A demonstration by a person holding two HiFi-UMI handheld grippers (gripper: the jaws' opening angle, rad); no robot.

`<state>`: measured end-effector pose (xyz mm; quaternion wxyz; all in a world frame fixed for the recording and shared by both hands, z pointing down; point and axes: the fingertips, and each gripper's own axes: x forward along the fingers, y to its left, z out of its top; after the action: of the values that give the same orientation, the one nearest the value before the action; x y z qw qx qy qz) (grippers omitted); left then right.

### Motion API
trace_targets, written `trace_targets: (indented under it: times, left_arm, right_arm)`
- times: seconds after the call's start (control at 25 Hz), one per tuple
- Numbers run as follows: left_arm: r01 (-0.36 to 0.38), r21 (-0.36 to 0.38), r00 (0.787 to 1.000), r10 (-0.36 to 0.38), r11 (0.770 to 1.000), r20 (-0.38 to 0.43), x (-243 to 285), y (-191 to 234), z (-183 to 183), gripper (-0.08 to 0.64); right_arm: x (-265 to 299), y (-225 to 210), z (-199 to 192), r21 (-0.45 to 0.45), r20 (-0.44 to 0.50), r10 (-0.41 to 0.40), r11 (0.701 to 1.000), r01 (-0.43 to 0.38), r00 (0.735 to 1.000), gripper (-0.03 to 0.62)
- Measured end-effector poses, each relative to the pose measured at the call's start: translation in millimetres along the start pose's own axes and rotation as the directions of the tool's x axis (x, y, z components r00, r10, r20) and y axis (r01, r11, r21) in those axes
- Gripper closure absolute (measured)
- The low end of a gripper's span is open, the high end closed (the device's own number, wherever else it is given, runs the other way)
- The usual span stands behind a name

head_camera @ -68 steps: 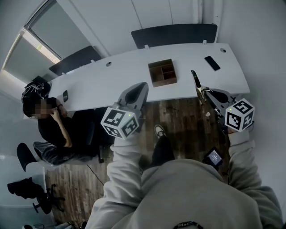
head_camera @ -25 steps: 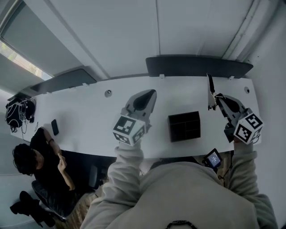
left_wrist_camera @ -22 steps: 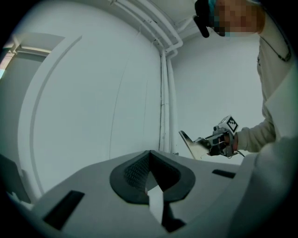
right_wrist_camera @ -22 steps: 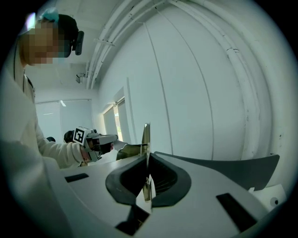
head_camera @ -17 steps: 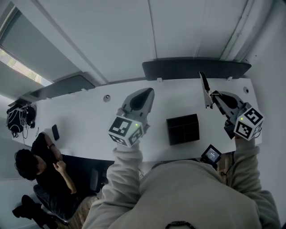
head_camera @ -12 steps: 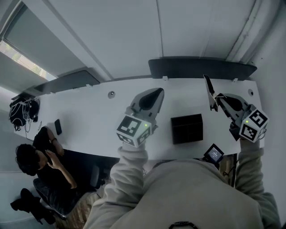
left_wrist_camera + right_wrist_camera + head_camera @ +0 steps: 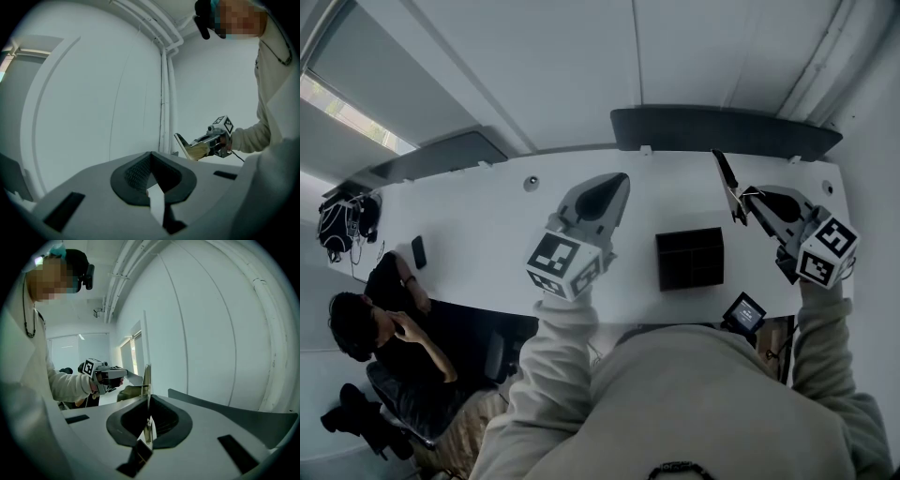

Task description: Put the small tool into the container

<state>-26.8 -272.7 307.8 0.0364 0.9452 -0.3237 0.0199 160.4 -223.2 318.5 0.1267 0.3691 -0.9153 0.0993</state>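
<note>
At the far left a seated person (image 7: 370,323) is leaning at the near edge of the long white table (image 7: 487,216), and a dark phone (image 7: 418,251) is lying flat on the tabletop just beyond them. Toward the middle, the left gripper (image 7: 614,186) is hovering over the table with its claw pressed together and nothing pinched in it. It is sitting apart from the container (image 7: 689,234), which is resting on the table to its right, near the front edge. The container is showing as a dark square box with faint dividers splitting it into compartments; its inside is too dark in the head view to tell whether anything is lying in them. Right of it and farther back, the small tool (image 7: 725,178) is standing out as a thin dark blade, off in the air rather than over the box. The right gripper (image 7: 744,200) is pinching it by its near end, edge-on between the pads.
</note>
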Motion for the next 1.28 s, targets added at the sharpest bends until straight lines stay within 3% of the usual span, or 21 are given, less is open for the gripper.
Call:
trace_targets:
  times: [0.72, 1.28]
  left_arm:
    - [0.028, -0.047, 1.0, -0.028, 0.999, 0.003, 4.3, -5.5, -13.5, 0.559]
    - [-0.002, -0.062, 1.0, 0.003, 0.998, 0.006, 3.4, -1.0, -17.0, 0.558]
  right_arm:
    - [9.2, 6.0, -14.5, -0.041, -0.08, 0.003, 0.999, -0.006, 0.997, 0.571]
    - [21.7, 10.3, -28.2, -0.026, -0.121, 0.065, 0.997, -0.069, 0.99, 0.571]
